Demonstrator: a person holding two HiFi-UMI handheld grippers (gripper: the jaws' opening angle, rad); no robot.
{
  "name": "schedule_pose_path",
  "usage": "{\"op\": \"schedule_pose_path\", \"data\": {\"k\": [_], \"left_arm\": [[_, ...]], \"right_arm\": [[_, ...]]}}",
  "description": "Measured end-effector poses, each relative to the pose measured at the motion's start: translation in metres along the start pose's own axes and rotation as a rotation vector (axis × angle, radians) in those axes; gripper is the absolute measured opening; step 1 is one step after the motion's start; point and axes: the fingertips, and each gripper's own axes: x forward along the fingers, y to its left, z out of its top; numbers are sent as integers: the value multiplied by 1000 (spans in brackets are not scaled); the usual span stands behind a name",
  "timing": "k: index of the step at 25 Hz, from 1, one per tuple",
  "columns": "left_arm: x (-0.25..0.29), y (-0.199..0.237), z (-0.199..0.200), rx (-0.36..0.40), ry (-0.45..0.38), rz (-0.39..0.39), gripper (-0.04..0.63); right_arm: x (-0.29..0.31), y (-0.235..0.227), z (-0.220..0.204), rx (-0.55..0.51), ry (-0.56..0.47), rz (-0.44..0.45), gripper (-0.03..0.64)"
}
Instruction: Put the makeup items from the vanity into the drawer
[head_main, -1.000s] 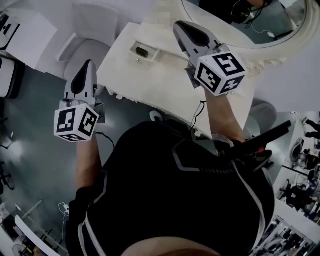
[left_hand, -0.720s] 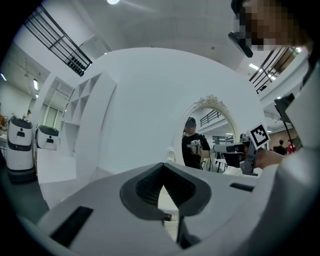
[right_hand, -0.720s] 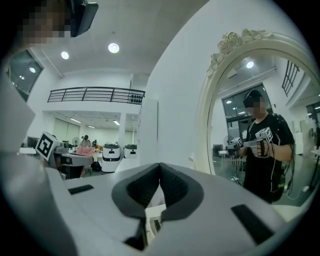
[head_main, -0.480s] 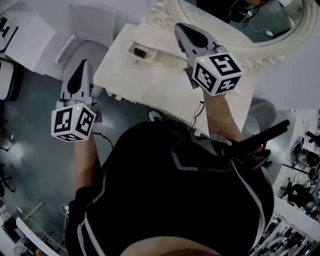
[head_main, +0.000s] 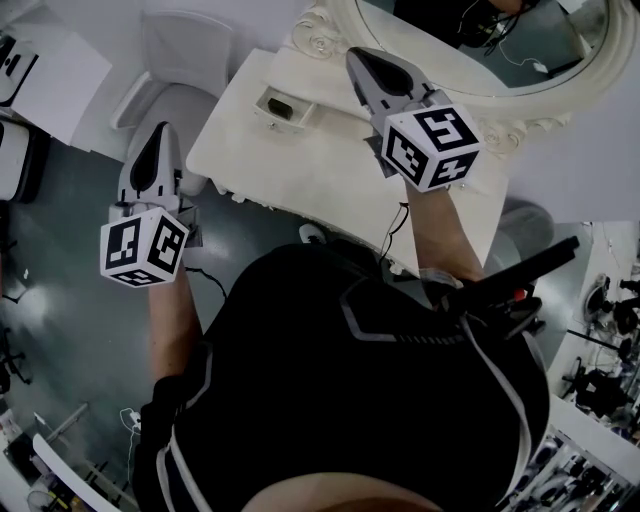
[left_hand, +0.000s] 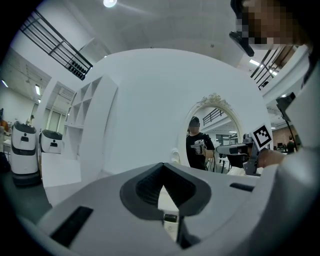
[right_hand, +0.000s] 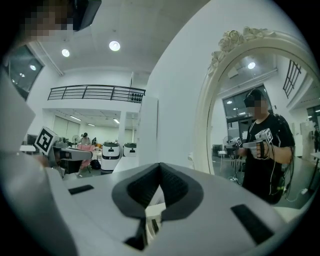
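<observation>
The white vanity (head_main: 310, 165) stands in front of me under an oval mirror (head_main: 500, 50). At its back left corner a small open drawer (head_main: 268, 112) holds a dark item (head_main: 284, 103). My right gripper (head_main: 360, 55) hovers over the vanity's back edge near the mirror frame, shut, with nothing between its jaws (right_hand: 160, 166). My left gripper (head_main: 160, 135) hangs off the vanity's left side above the floor, also shut and holding nothing (left_hand: 162, 166). Both point level toward the wall.
A white chair (head_main: 170, 80) stands left of the vanity, just beyond my left gripper. A white cabinet (head_main: 55, 70) sits at the far left. A cable (head_main: 400, 225) hangs at the vanity's front edge. The mirror (right_hand: 255, 125) reflects a person holding grippers.
</observation>
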Motion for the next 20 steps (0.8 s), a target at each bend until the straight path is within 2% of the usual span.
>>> {"op": "schedule_pose_path", "data": {"k": [20], "left_arm": [[5,0,-1,-2,-2,8,3]], "right_arm": [[8,-6,-5,-1,27,-10,5]]}}
